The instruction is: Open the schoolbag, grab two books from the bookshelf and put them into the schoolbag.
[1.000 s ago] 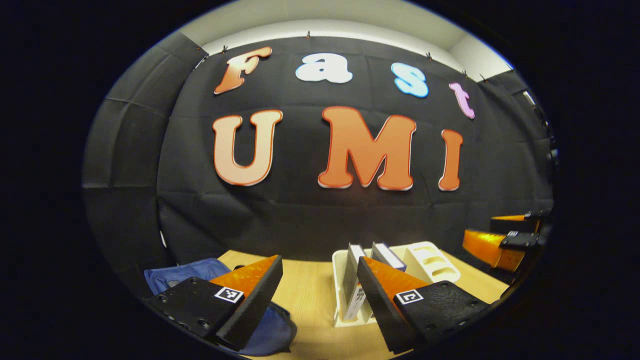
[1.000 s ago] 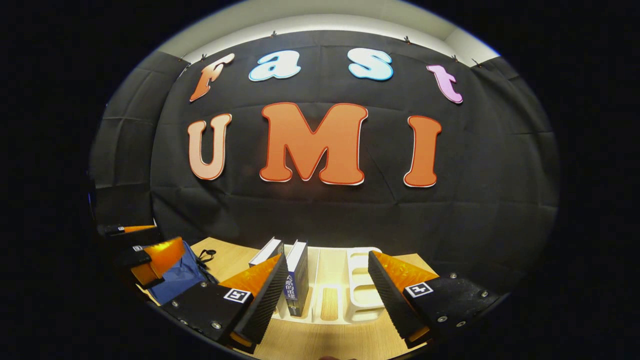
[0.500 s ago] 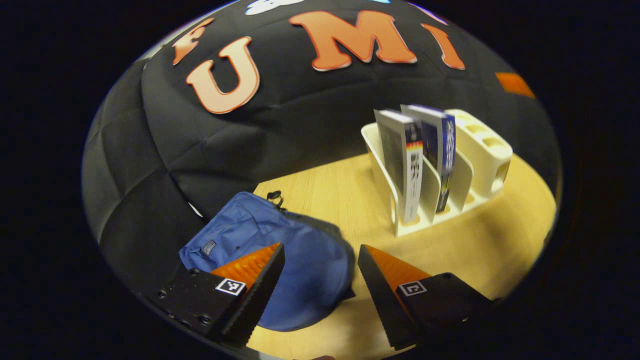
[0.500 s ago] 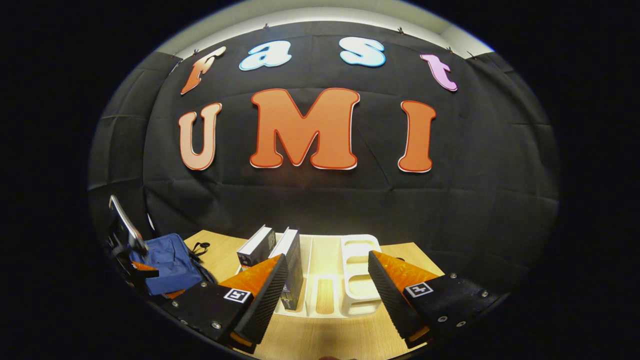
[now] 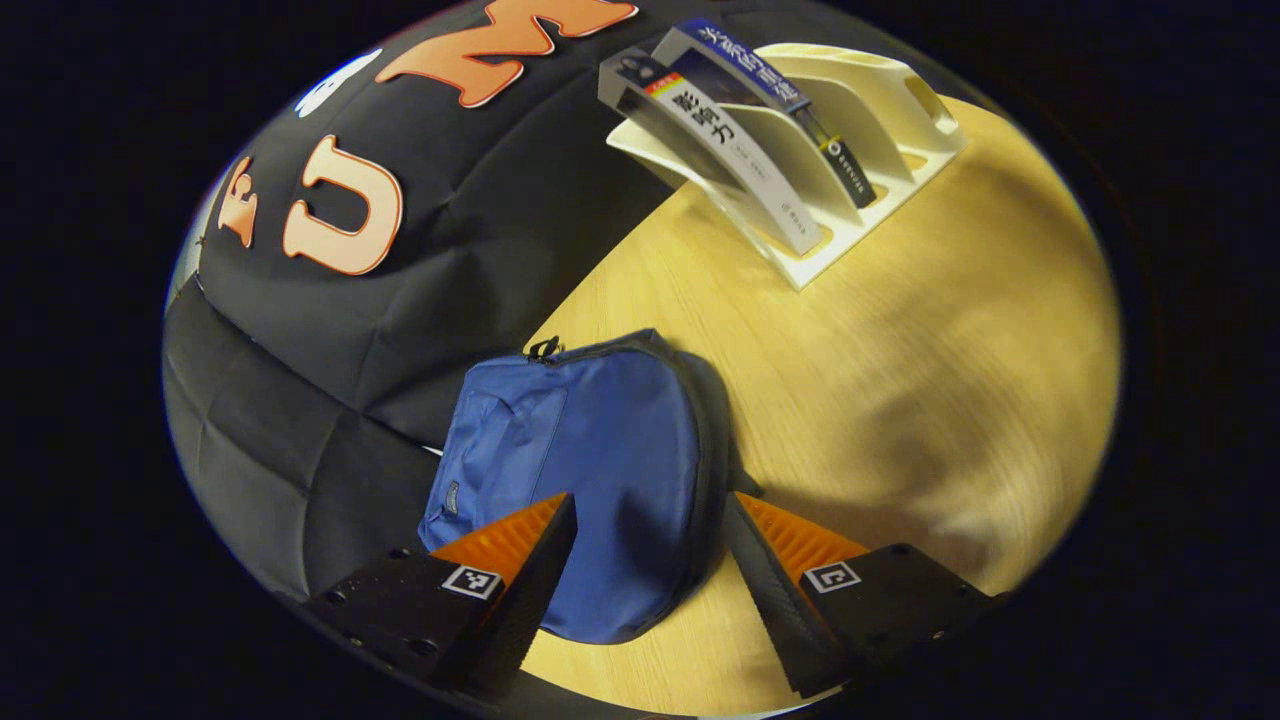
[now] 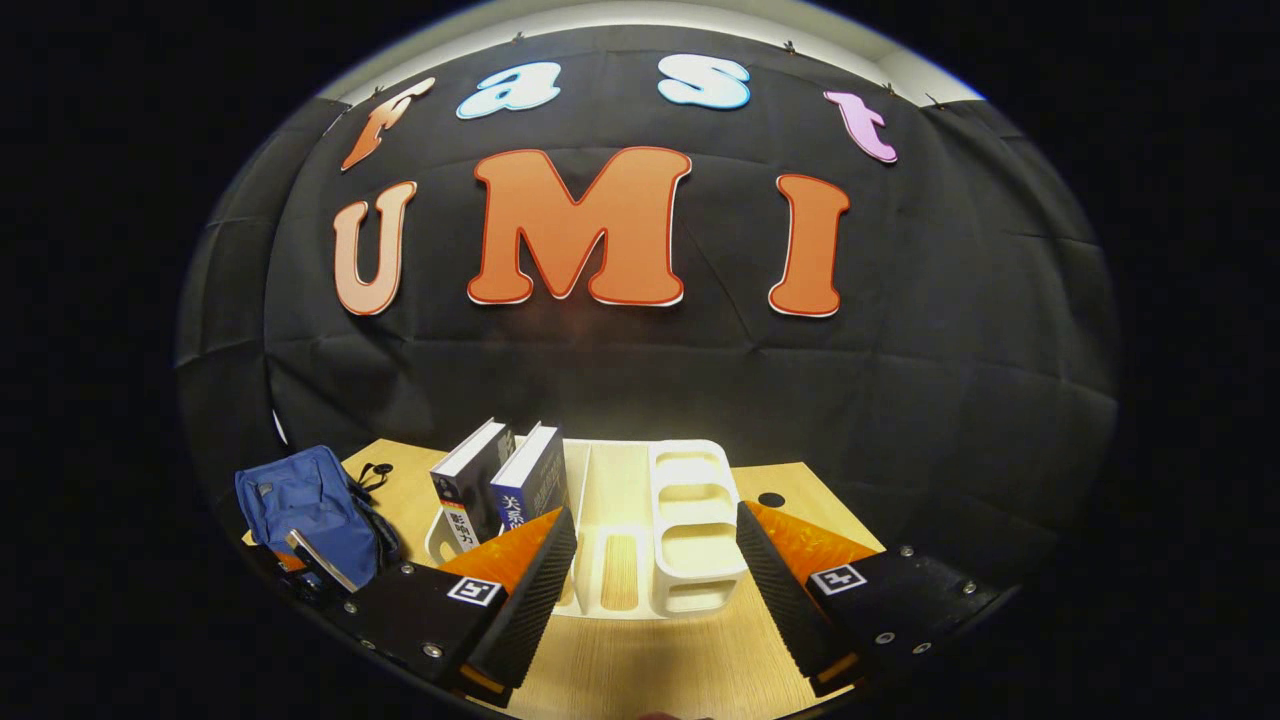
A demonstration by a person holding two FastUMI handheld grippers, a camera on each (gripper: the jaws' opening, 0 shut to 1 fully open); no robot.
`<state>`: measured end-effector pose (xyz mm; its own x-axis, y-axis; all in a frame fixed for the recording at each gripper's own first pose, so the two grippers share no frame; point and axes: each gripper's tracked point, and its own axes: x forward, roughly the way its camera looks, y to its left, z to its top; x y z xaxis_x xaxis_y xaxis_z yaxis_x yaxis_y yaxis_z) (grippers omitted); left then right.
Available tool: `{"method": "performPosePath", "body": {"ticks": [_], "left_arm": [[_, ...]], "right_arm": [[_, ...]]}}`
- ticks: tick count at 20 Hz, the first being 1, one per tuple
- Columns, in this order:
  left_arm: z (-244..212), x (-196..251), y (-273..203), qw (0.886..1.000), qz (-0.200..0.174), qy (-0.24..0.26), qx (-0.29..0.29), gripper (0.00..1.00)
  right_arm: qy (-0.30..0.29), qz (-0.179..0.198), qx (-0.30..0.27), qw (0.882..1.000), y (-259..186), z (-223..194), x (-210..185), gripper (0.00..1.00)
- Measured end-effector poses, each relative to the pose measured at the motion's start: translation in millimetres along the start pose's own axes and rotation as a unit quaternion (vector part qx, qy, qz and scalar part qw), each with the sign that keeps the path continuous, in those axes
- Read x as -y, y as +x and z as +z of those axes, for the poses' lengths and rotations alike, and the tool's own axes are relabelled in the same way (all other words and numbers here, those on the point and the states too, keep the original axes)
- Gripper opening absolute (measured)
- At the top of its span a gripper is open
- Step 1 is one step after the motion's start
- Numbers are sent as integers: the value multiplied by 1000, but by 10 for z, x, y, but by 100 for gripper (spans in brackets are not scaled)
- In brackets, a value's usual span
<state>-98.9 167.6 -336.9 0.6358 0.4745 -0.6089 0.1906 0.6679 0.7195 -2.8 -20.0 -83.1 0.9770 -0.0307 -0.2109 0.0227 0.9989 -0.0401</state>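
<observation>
left claw (image 5: 650, 590): open, jaws wide apart, nothing between them; hovers over the near end of the schoolbag, pointing down at it, no contact visible
right claw (image 6: 655, 585): open, empty; aimed level at the bookshelf, which sits between its fingers in right gripper view
schoolbag (image 5: 590, 470): blue, lies flat on the bench, dark zipper edge runs along its right side, closed as far as visible; small dark loop at its far end near the wall. In right gripper view (image 6: 305, 505) it lies at far left, well apart from the bookshelf
bookshelf (image 5: 850, 215): white plastic rack with dividers, stands on the bench well beyond the schoolbag; in right gripper view (image 6: 690, 530) its open slots and a stepped compartment block face the camera
books: two, both upright and leaning in the rack's left-hand slots, side by side
book 1 (image 6: 465, 490): dark cover, white spine end, outermost slot; in left gripper view (image 5: 715, 165)
book 2 (image 6: 530, 480): blue cover, next slot in; in left gripper view (image 5: 765, 95)
bench (image 5: 920, 380): light wood grain, carries the schoolbag and the bookshelf
small dark round spot (image 6: 771, 499): on the bench right of the rack, can't tell what it is
</observation>
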Motion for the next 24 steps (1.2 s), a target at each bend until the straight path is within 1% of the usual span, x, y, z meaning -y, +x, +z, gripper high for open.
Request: {"method": "performPosePath", "body": {"ticks": [1,2,4,5,6,8,9,11,13,15,19,22,24], "left_arm": [[-21,-23,26,1000,6,6,-5,93],[-18,-40,42,1000,11,12,-9,96],[-14,38,85,1000,4,15,-9,64],[-29,47,74,1000,1,17,-11,64],[-8,26,73,1000,3,17,-12,47],[18,-38,56,1000,0,8,-14,23],[46,-79,51,1000,-3,-1,-9,12],[80,-165,-3,999,-20,-28,-14,6],[164,-288,-50,997,-46,-65,-14,3],[257,-463,-95,991,-72,-108,-11,1],[417,-816,-164,980,-121,-160,-3,0],[514,-1131,-271,971,-143,-193,9,0],[582,-1349,-327,962,-159,-223,14,0]], "right_arm": [[-1,0,-1,1000,6,-11,2,96],[-1,1,-1,1000,12,-10,5,96],[0,1,0,1000,23,-6,6,96],[1,1,-1,1000,34,-4,5,96],[1,0,-1,1000,42,-7,1,96],[2,2,-1,1000,49,-3,-12,96],[2,2,-1,1000,53,-2,-20,96],[5,8,-3,1000,78,-2,-70,96],[4,20,-8,1000,104,-8,-182,96],[-1,40,-13,999,132,8,-337,96],[-19,100,-23,995,223,128,-846,96],[-27,136,-48,989,386,236,-1236,96],[-27,154,-79,984,505,237,-1477,96]]}}
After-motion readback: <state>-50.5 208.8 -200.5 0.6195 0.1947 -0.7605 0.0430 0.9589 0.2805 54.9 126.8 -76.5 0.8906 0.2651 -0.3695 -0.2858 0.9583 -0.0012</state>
